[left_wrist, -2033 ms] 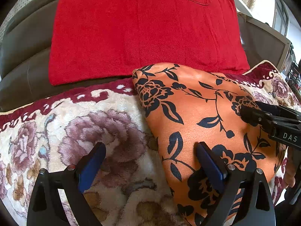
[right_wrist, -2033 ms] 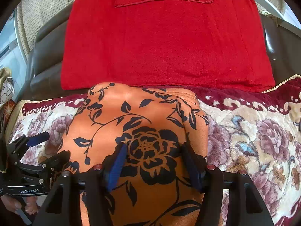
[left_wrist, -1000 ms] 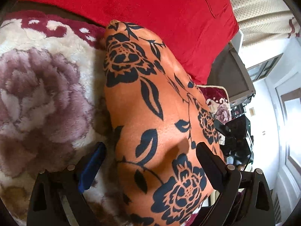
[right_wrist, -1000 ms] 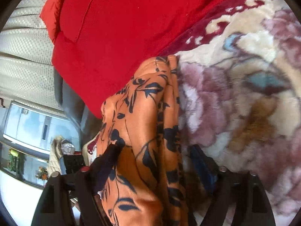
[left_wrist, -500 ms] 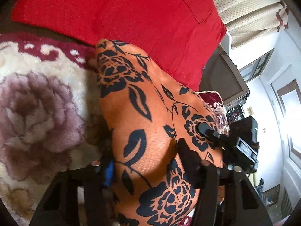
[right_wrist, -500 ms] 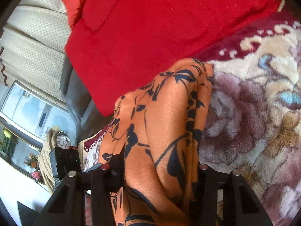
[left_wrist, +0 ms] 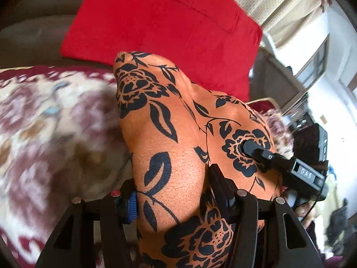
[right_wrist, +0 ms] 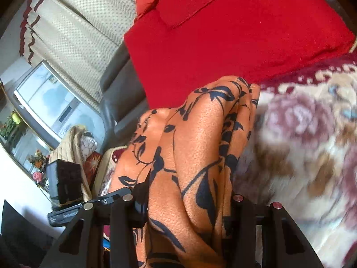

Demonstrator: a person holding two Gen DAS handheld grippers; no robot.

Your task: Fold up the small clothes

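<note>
- The orange floral garment (left_wrist: pixel 178 156) fills the lower middle of both wrist views, bunched and raised off the plush flowered blanket (left_wrist: pixel 49 122) that covers the seat; its far tip lies near the lower edge of the red cushion (left_wrist: pixel 160 22) in the upper half of the frame.
- The left gripper (left_wrist: pixel 171 192) has just been closing, and its fingers now pinch a thick fold of the cloth at the bottom centre of its own view.
- The right gripper (right_wrist: pixel 189 203) has likewise just been closing and clamps several gathered layers at the bottom of its view; it also shows at the right edge of the left view, pressing into the fabric.
- The step in hand looks like lifting one end of the garment with both grippers to carry it over onto the rest.
- To do this well, I would keep both grips firm: the fabric looks smooth and slippery, and a loose pinch could let a layer slide out.
- Both ends should rise together and level, so the edge between the grippers stays taut rather than sagging.
- The right side holds more layers than the left, so I would watch that no stray inner layer drags along and spoils the fold.
- The far tip ought to stay on the blanket as an anchor; lifting too high could pull it free.
- Laying the held edge down squarely matters more than speed.
</note>
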